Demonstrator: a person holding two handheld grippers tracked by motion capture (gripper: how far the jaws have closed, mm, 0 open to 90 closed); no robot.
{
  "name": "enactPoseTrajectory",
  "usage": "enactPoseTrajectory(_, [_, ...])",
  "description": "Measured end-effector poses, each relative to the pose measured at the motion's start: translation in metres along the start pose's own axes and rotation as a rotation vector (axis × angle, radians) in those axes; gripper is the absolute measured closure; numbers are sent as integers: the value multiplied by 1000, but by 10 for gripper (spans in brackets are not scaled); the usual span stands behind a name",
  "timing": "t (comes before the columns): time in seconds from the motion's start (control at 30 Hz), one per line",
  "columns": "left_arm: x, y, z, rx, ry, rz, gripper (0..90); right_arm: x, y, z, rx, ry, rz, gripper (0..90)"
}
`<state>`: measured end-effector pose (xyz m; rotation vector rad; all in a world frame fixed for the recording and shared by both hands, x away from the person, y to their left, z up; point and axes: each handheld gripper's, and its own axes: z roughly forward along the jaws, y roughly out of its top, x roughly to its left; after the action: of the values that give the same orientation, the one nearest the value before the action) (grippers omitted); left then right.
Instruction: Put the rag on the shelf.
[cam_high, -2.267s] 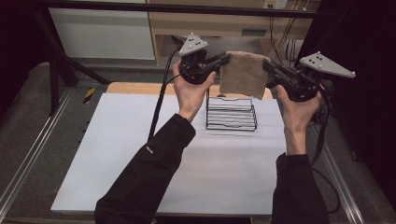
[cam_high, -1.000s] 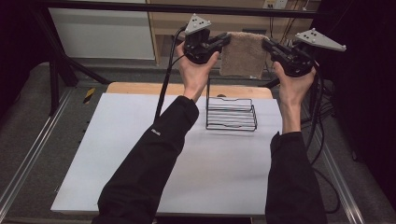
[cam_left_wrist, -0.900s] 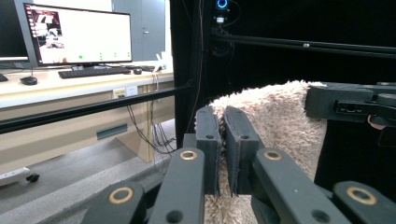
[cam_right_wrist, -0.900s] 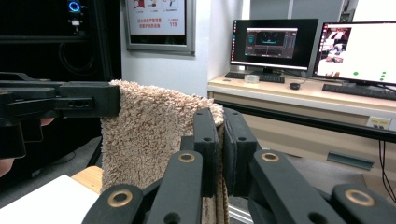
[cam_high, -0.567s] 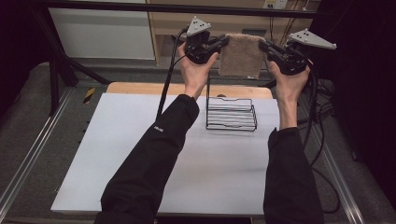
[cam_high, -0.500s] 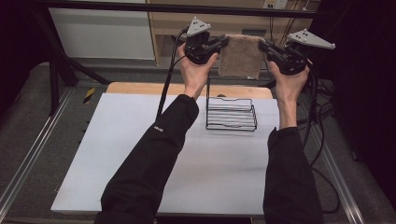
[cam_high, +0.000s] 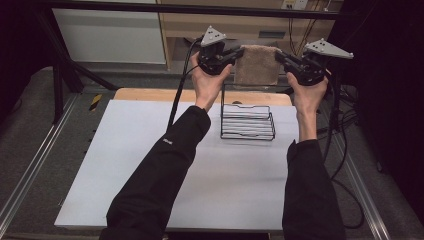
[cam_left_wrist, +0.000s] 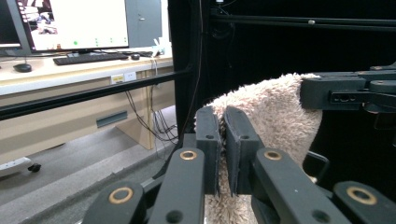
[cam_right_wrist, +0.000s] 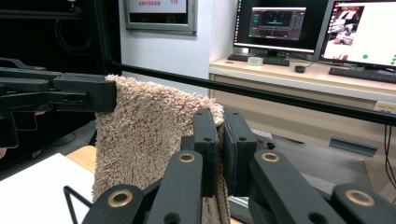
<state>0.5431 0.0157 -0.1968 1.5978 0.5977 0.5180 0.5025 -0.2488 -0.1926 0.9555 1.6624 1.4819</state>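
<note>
The left gripper (cam_high: 235, 53) had its fingers (cam_left_wrist: 208, 140) clamped on the beige terry towel's (cam_high: 257, 65) top corner at nine o'clock, and the right gripper (cam_high: 281, 56) pinched the corner at three o'clock. The towel hung stretched between them above the black wire rack (cam_high: 247, 122) on the table (cam_high: 150, 165). It looked light, soft and limp, best held at its top corners.

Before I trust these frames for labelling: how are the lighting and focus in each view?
High view: table evenly lit, sharp, surroundings dark. Left gripper view: towel and left gripper crisp against a black backdrop; the monitor is overexposed. Right gripper view: right gripper sharp, screens bright but readable.
</note>
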Motion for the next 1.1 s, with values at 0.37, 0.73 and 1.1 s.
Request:
enactPoseTrajectory(0.37, [-7,-15,-6,24,-29,25,843,2,-14,-6,40,2,5,854])
enactPoseTrajectory(0.73, [-13,-24,-12,44,-57,46,843,3,-25,-13,49,11,6,853])
enactPoseTrajectory(1.1, [-16,-31,-18,59,-81,58,842,8,-30,-17,57,19,-15,853])
